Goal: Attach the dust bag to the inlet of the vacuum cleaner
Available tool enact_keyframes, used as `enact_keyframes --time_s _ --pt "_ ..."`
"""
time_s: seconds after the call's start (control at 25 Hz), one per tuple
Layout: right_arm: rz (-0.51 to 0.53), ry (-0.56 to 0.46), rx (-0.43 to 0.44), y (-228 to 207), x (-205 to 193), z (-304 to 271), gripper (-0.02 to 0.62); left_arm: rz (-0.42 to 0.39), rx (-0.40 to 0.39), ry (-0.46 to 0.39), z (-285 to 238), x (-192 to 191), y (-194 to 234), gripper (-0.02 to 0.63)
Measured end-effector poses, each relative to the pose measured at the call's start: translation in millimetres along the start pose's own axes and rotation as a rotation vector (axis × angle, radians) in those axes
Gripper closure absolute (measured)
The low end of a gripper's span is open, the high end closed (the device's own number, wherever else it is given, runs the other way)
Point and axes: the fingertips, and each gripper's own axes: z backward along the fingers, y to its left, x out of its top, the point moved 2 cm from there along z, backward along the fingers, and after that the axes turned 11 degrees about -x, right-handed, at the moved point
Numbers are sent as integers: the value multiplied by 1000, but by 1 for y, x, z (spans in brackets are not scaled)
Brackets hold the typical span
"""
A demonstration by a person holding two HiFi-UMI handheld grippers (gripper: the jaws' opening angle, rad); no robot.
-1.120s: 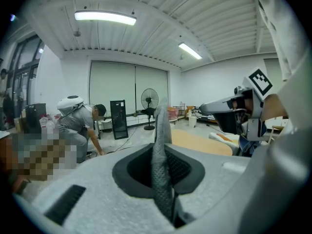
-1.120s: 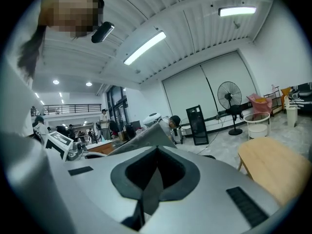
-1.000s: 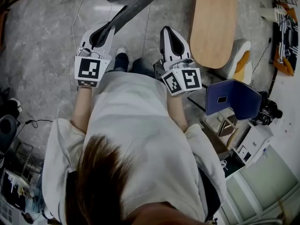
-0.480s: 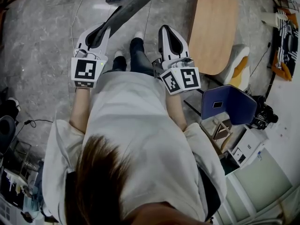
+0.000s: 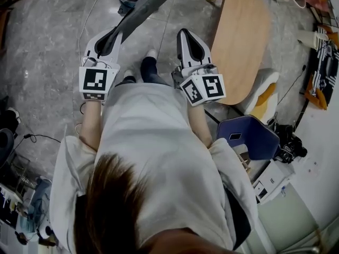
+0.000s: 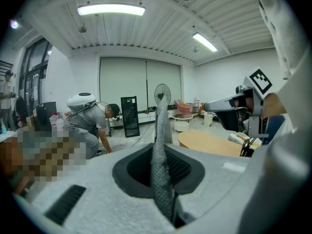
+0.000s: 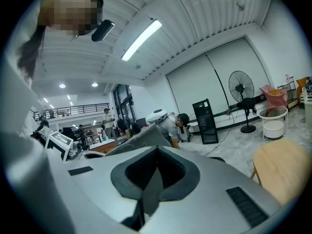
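- Dust bag: grey, flat, clamped in left gripper fingers, held over the floor.
- Right gripper: fingers closed, empty.
- Progress: bag in hand only; vacuum inlet unseen, so attachment is likely all yet to do.

Left gripper clamps dust bag; right gripper shut; both held forward.
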Motion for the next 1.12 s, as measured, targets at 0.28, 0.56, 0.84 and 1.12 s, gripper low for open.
enact_keyframes --time_s 0.28,0.56,0.84,1.12 --pt "-8 27 31 -41 6 -32 594 -1 61 7 -36 14 15 569" --pt "-33 44 8 -69 9 -49 593 -14 40 47 -60 17 18 569" --pt "-42 72 -20 -80 7 -71 594 -12 -32 80 -85 12 28 569" --pt "-49 76 -60 -87 17 -117 593 -69 -172 141 -124 3 52 569"
